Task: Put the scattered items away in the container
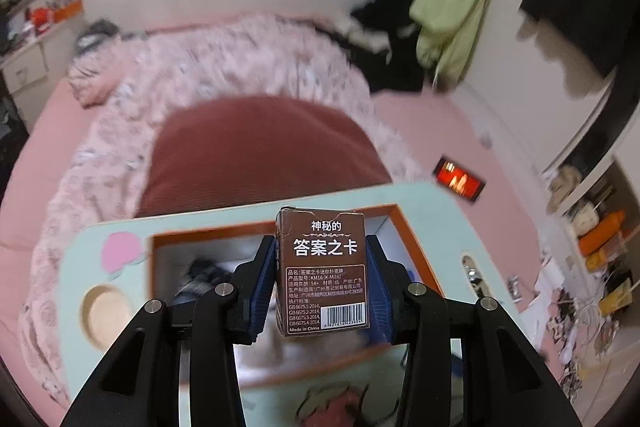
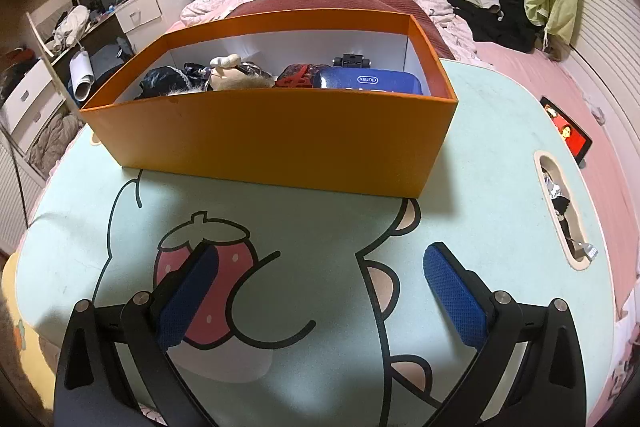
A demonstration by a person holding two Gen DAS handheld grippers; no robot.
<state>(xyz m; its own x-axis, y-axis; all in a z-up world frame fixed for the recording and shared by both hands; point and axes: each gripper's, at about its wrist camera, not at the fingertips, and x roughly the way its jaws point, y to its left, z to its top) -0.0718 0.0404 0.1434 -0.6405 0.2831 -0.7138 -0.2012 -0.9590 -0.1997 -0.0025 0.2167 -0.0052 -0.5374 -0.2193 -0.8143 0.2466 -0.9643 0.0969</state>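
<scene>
The left gripper [image 1: 323, 275] clamps its jaws on a brown card box [image 1: 323, 269], held above the orange container [image 2: 280, 139]; the right gripper [image 2: 320, 301] hangs open-jawed before the container, holding nothing. Released off-centre, the card box could clip the container's rim and tumble onto the counter [image 2: 480, 155].

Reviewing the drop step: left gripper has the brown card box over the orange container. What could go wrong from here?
1. The left gripper grips the small brown cardboard card box only by its narrow sides, box upright; it may twist or slip out early.
2. The orange rectangular container already holds a blue tin and a plush toy; the box could land on them and sit proud or tip.
3. The left view is blurred, so release may be mistimed near the rim.
</scene>
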